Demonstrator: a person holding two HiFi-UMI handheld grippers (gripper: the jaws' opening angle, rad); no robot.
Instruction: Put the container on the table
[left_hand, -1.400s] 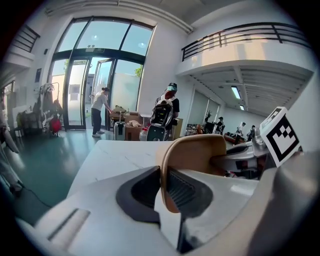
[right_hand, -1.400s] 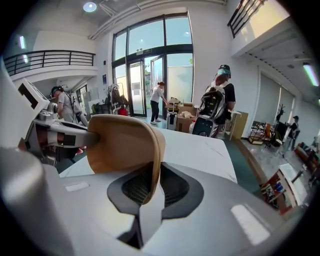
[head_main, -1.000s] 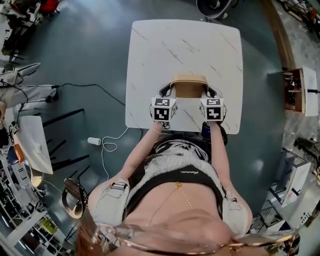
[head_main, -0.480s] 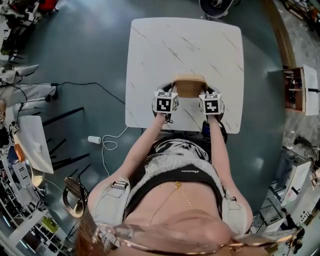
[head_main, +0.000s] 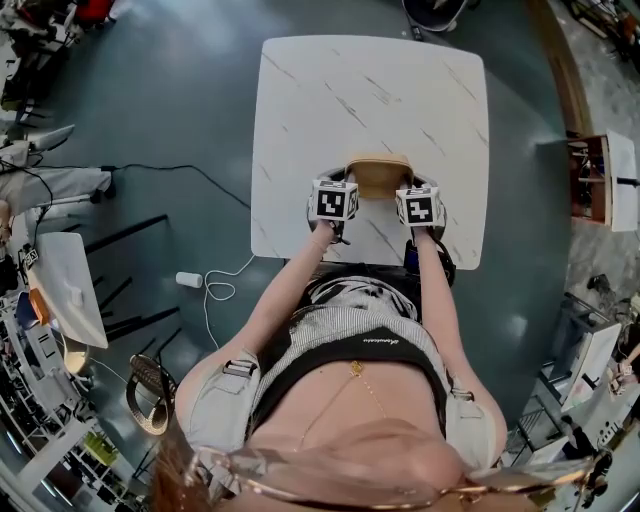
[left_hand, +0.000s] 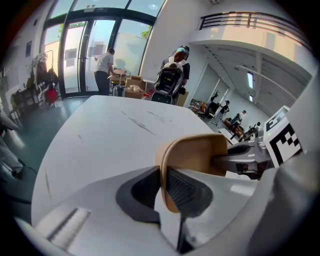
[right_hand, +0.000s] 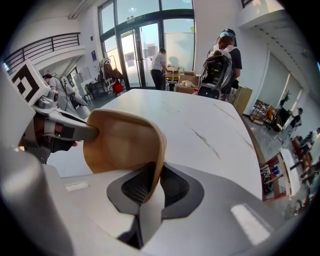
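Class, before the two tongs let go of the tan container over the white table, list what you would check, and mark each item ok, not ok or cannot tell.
1. Left tongs clamp one wall of the container: ok.
2. Right tongs clamp the opposite wall: ok.
3. Container lies over the table, inside its edges: ok.
4. Table around the container free of other things: ok.
5. Container's base resting on the table: cannot tell.
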